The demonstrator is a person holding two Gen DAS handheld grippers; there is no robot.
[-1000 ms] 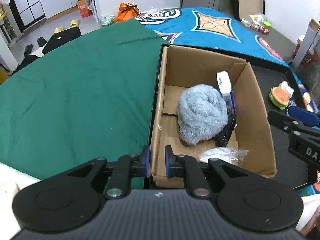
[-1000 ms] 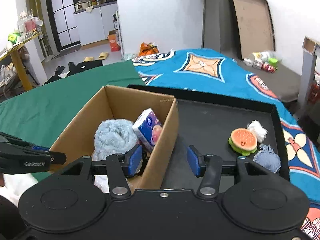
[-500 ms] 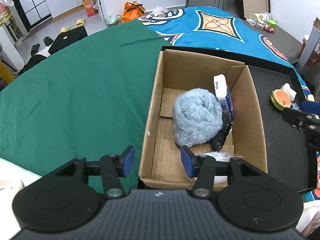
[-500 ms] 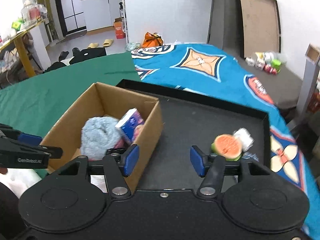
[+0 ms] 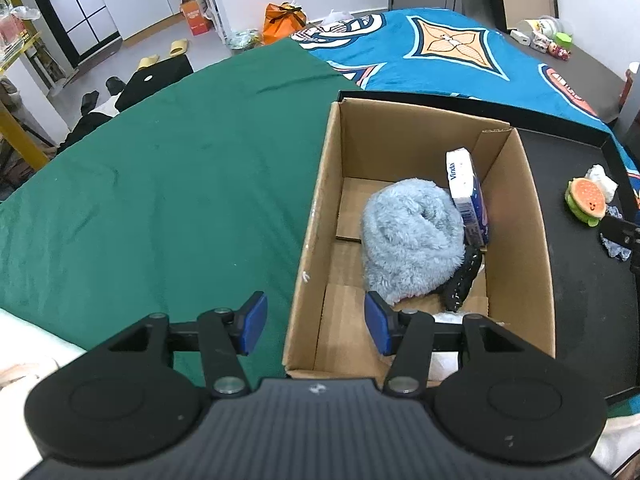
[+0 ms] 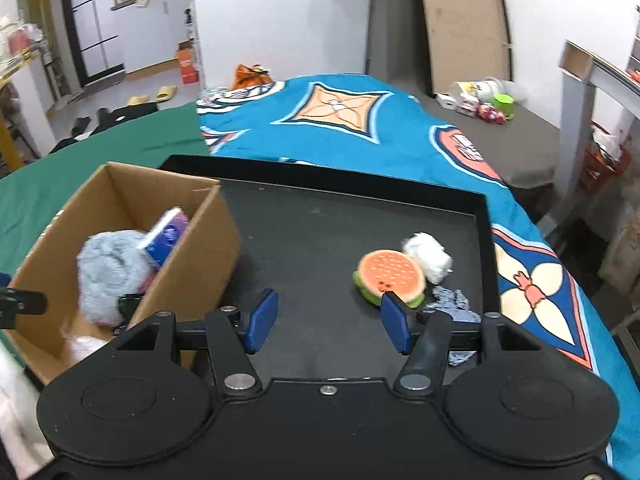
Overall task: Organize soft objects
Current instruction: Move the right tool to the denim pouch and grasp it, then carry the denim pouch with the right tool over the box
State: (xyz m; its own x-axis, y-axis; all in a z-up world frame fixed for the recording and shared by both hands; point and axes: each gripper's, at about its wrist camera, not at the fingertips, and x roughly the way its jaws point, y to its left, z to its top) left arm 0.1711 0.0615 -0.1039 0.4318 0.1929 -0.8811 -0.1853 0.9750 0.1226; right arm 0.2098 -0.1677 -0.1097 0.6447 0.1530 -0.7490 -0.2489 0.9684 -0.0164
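Jaws on both tools have just been opening, and nothing sits between either pair. A second ago the left gripper (image 5: pixel 312 326) was pinched shut at the near wall of the cardboard box (image 5: pixel 536 256); now its blue pads stand spread, one on each side of the box's near left corner and clear of the card. I read that as a release: whatever it carried is in the box, and its part of this round looks done.

The right gripper (image 6: pixel 324 322) has meanwhile swung away from the box and out over the black tray (image 6: pixel 320 236). Its pads are also spread and empty. It points forward and down at the tray, and the burger toy (image 6: pixel 390 276) lies just past its right pad, not yet between them.

Inside the box lie a crumpled clear plastic bag (image 5: pixel 444 318) nearest, then a dark knitted item (image 5: pixel 464 280), a rolled fluffy blue towel (image 5: pixel 412 240) and, leaning on the far right wall, a tissue pack (image 5: pixel 466 196).

Left to sort, all on the tray and touching one another, are the burger toy, a blue patterned cloth (image 6: pixel 454 302) beside it, and a white wad (image 6: pixel 428 258) behind it. The burger toy seems the likely next pick.
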